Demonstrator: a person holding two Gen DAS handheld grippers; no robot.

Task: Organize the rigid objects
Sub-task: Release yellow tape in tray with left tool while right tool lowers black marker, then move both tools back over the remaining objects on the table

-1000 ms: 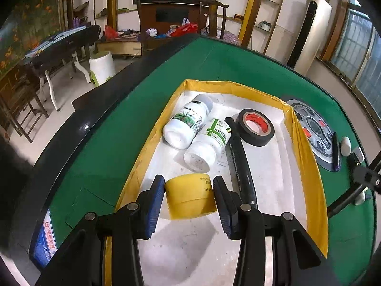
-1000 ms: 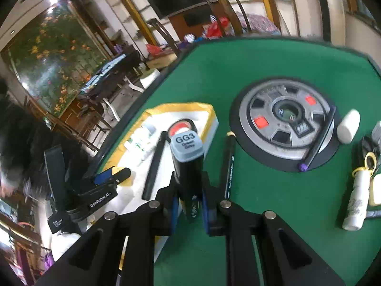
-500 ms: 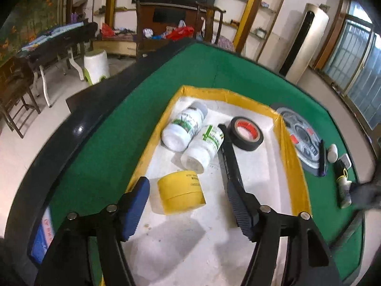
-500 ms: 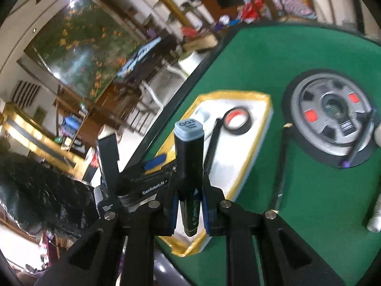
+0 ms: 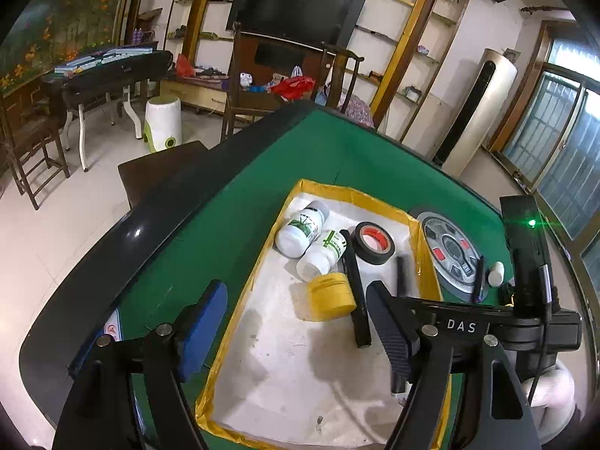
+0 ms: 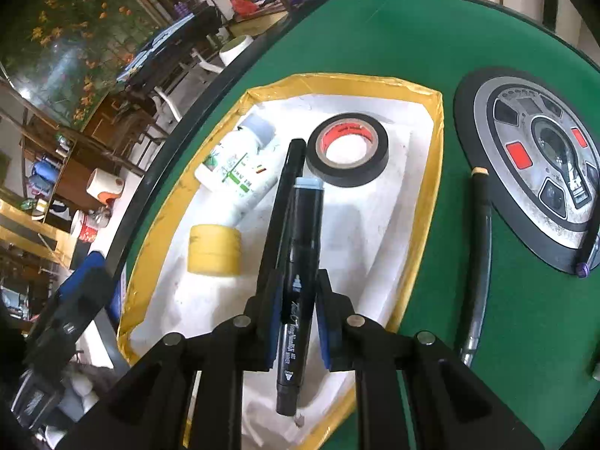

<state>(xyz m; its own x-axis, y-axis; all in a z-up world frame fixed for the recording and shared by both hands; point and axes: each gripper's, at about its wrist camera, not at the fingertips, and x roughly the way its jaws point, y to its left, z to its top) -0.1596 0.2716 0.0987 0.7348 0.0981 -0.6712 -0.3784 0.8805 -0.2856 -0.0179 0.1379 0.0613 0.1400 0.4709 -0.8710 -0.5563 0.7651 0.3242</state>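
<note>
- Right then, the right gripper (image 6: 296,322) was holding a black marker pen with a grey cap (image 6: 300,281), pinched between its two blue pads (image 6: 275,322).
- The pen ran straight forward along the fingers, cap end pointing away and tail end sticking out behind the pads.
- It sat low over the white tray with the yellow rim (image 6: 431,195), maybe even touching the floor; I could not tell.
- Just to its left lay a long black pen (image 6: 287,187), pointing nearly the same way, so the marker looked set to go down right beside it.
- Ahead of the cap was a black roll of tape with a red core (image 6: 347,150), close by.
- To the left were a yellow roll of tape (image 6: 213,249) and a white bottle with a green label (image 6: 234,172).
- The left gripper (image 5: 296,333) was spread wide and held nothing, hanging over the near part of the tray.
- Another dark pen (image 6: 478,255) lay on the green felt table (image 6: 393,37), outside the tray, nearer the right gripper.
- I think letting go was the next step, with care not to bump the long pen.
</note>
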